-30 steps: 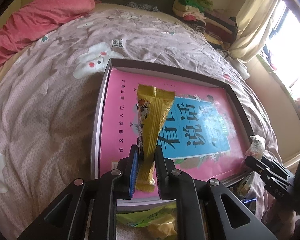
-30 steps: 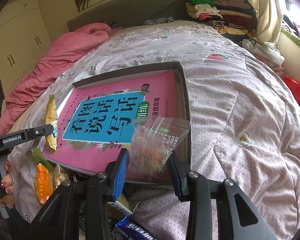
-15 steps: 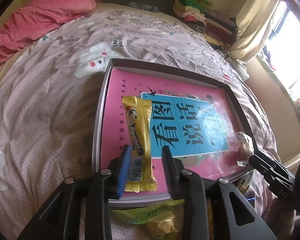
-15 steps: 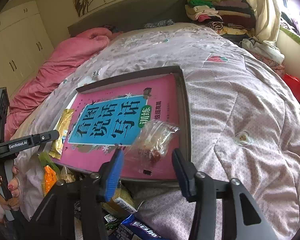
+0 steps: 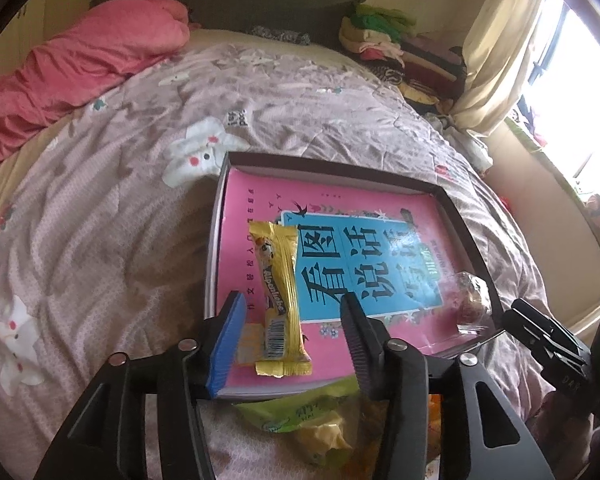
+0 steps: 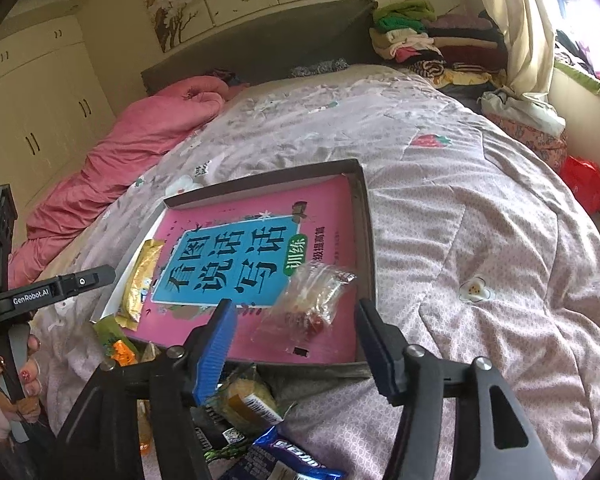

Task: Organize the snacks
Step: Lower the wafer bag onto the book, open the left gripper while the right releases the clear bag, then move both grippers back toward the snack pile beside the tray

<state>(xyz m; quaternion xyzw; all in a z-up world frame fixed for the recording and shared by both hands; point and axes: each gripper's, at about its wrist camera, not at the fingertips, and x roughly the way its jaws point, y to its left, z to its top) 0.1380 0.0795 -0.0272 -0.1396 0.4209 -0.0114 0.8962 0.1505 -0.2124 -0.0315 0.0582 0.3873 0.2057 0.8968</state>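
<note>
Open quilt on the bed fills the right of the right-wrist frame: clear passage. The box's raised rim bounds the pink book; its upper part is bare. Loose snack packets crowd the lower frame edge. Folded clothes block the upper right.

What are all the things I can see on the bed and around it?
box: one, dark, on the bed.
book: one, pink and blue, inside the box.
snack bar: one, yellow, on the book, left side.
clear candy bag: one, see-through, on the book, right side.
loose snacks: several, mixed colours, near edge, count unclear.
quilt: one, pale with prints.
pink blanket: one, far left.
clothes pile: one, by the curtain.
left gripper: open above the bar.
right gripper: open above the bag.
</note>
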